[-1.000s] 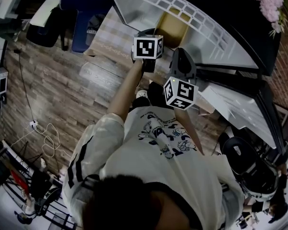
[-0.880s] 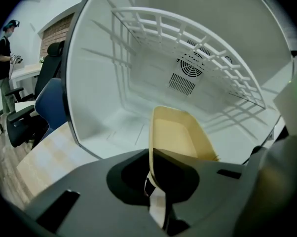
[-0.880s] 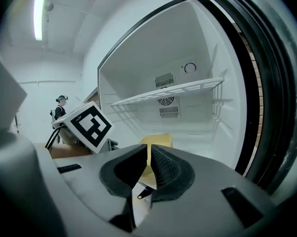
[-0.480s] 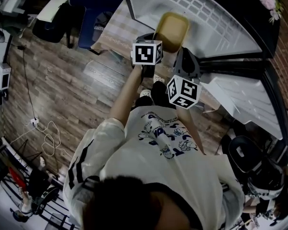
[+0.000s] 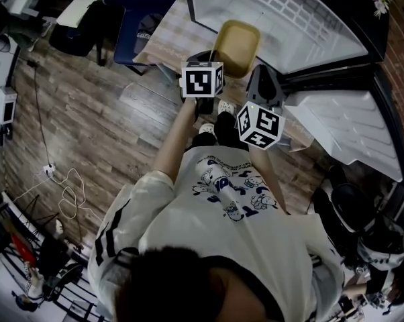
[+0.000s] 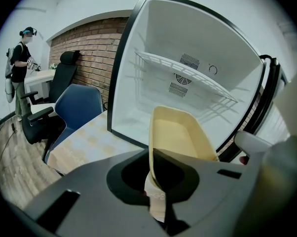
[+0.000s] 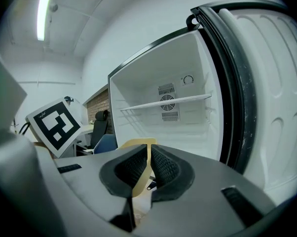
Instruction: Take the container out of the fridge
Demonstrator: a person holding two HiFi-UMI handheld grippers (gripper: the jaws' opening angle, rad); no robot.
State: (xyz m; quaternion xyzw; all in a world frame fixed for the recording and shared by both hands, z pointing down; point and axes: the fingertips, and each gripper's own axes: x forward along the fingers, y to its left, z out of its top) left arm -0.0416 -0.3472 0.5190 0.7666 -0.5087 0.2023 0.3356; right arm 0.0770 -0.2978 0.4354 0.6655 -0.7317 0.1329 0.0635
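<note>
A shallow cream-yellow container [image 5: 237, 45] hangs in the air just in front of the open fridge [image 5: 282, 12]. My left gripper [image 5: 209, 60] is shut on the container's near left rim. In the left gripper view the container [image 6: 180, 132] stretches away from the jaws toward the white fridge interior [image 6: 188, 38]. My right gripper [image 5: 262, 86] is shut on the near right rim. In the right gripper view a thin yellow edge of the container [image 7: 138, 145] is pinched between the ribbed pads [image 7: 163, 167]. The fridge holds a wire shelf [image 6: 183, 69] and nothing else that I can see.
The fridge door [image 7: 272, 83] stands open at my right. A table with a checked cloth [image 6: 84, 139] lies left of the fridge, with a blue chair [image 6: 77, 102] and a black office chair [image 6: 64, 65] beside it. A person [image 6: 19, 58] stands far left. Cables [image 5: 62, 183] trail on the wood floor.
Both grippers have drawn back toward my body with the container. It has come from under the wire shelf inside the fridge to the open air in front.
</note>
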